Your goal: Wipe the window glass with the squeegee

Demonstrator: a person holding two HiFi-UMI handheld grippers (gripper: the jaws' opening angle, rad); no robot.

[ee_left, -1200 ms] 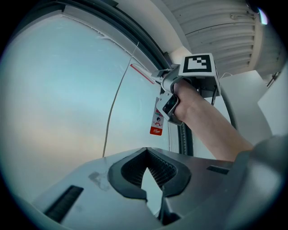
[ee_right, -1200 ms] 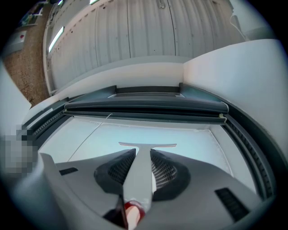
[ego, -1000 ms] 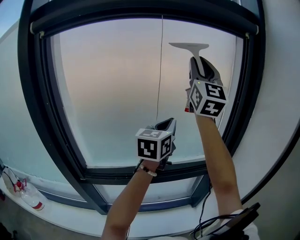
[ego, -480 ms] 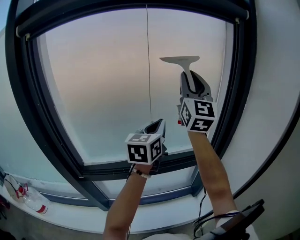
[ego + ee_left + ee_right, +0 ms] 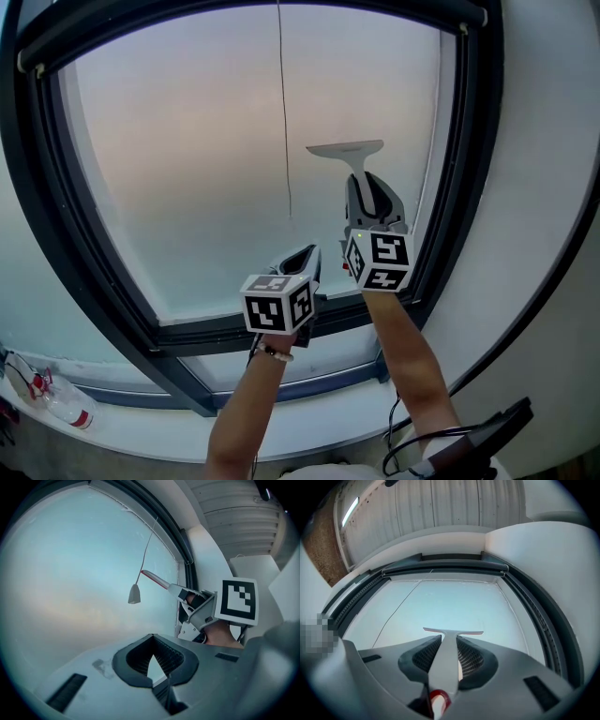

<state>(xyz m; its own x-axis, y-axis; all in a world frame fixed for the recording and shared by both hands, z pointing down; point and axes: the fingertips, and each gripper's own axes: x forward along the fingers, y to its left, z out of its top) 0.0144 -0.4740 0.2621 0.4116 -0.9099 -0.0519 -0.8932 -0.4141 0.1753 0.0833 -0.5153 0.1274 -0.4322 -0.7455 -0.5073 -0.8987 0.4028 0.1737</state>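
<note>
**Head view.** Window glass (image 5: 187, 169) in a dark frame (image 5: 52, 187). The squeegee (image 5: 345, 148) stands upright on the right part of the pane with its blade level at the top, just right of a thin hanging cord (image 5: 282, 112). The right gripper (image 5: 364, 192) is directly below the blade, clamped on the handle. The left gripper (image 5: 302, 255) hangs lower and to the left, near the bottom rail. A plastic bottle (image 5: 58, 401) lies on the sill at far left.

**Left gripper view.** The jaws are closed tip to tip with nothing between them. The cord's weight (image 5: 134, 594) hangs ahead, and the squeegee is seen edge-on beyond it, apparently against the glass.

**Right gripper view.** The handle runs up between the ribbed pads, which are pressed on both its sides. The blade lies crosswise just past the tips.

**Risks, as judged.**
- A tilted wrist would lift one blade end and leave streaks.
- Drifting left could snag the cord.
- The smooth handle could twist in the pads under pressure.
- The stroke could end by knocking the bottom rail.
</note>
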